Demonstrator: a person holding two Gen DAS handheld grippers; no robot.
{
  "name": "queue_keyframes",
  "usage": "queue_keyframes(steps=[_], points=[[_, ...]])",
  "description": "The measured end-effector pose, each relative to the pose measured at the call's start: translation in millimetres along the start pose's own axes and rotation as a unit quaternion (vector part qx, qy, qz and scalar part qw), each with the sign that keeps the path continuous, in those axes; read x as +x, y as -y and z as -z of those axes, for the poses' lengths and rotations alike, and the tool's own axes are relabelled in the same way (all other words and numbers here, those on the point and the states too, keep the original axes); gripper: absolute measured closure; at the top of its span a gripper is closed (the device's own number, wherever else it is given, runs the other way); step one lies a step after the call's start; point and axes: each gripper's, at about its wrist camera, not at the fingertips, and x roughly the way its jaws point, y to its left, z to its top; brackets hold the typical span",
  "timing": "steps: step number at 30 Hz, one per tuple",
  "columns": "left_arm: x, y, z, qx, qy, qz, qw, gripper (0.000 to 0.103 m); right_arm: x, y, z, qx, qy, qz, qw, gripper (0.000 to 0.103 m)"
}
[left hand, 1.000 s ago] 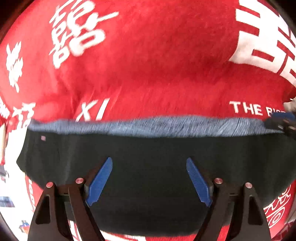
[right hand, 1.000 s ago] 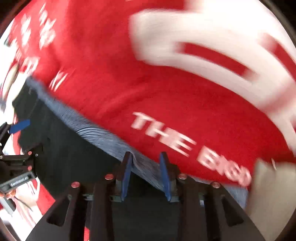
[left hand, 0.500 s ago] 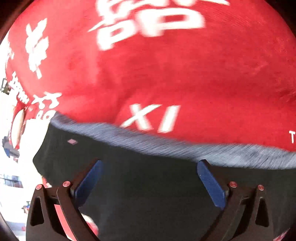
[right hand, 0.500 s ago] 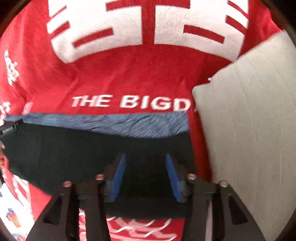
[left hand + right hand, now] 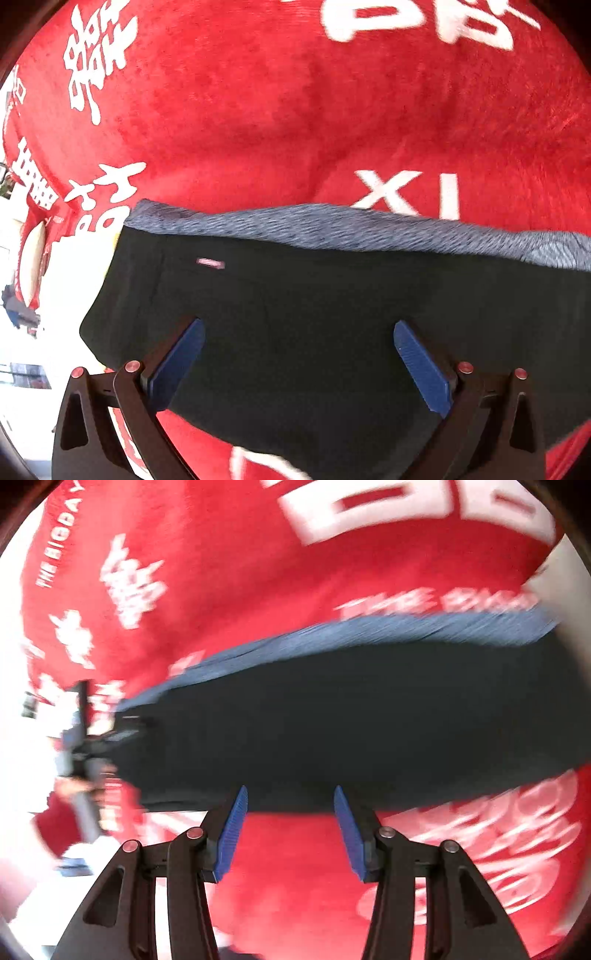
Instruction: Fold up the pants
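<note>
The black pants (image 5: pixel 314 314) lie folded flat on a red blanket with white lettering (image 5: pixel 277 110). A blue-grey fleecy lining (image 5: pixel 332 225) shows along their far edge. My left gripper (image 5: pixel 297 328) is open and empty, hovering over the left part of the pants. In the right wrist view the pants (image 5: pixel 351 723) stretch across the middle, blurred by motion. My right gripper (image 5: pixel 290 794) is open and empty at their near edge. The other gripper (image 5: pixel 79 746) shows blurred at the left end of the pants.
The red blanket (image 5: pixel 221 572) covers the surface all around the pants. A pale grey cushion or cloth (image 5: pixel 565 576) lies at the far right edge. White floor and small objects (image 5: pixel 22 295) show past the blanket's left edge.
My right gripper let go of the pants' lined edge, opened wider and pulled back to their near edge, swinging left. My left gripper stayed open and shifted left over the pants.
</note>
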Motion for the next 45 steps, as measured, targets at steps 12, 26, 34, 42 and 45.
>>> queue_keyframes(steps=[12, 26, 34, 42, 45], points=[[55, -84, 47, 0.045, 0.013, 0.018, 0.9987, 0.000, 163, -118, 53, 0.077, -0.020, -0.109, 0.991, 0.050], [55, -93, 52, 0.060, 0.024, 0.047, 0.9968, 0.000, 156, -129, 46, 0.107, 0.017, -0.051, 0.993, 0.097], [34, -88, 53, 0.081, 0.030, 0.049, 0.9951, 0.000, 150, -131, 62, 0.050, -0.043, -0.002, 0.998, 0.093], [53, -94, -18, 0.069, 0.058, -0.008, 0.9959, 0.000, 104, -130, -14, -0.063, 0.056, 0.129, 0.988, 0.049], [76, -114, -23, 0.036, 0.050, 0.029, 0.9977, 0.000, 114, -98, -22, -0.022, 0.038, 0.190, 0.981, 0.050]])
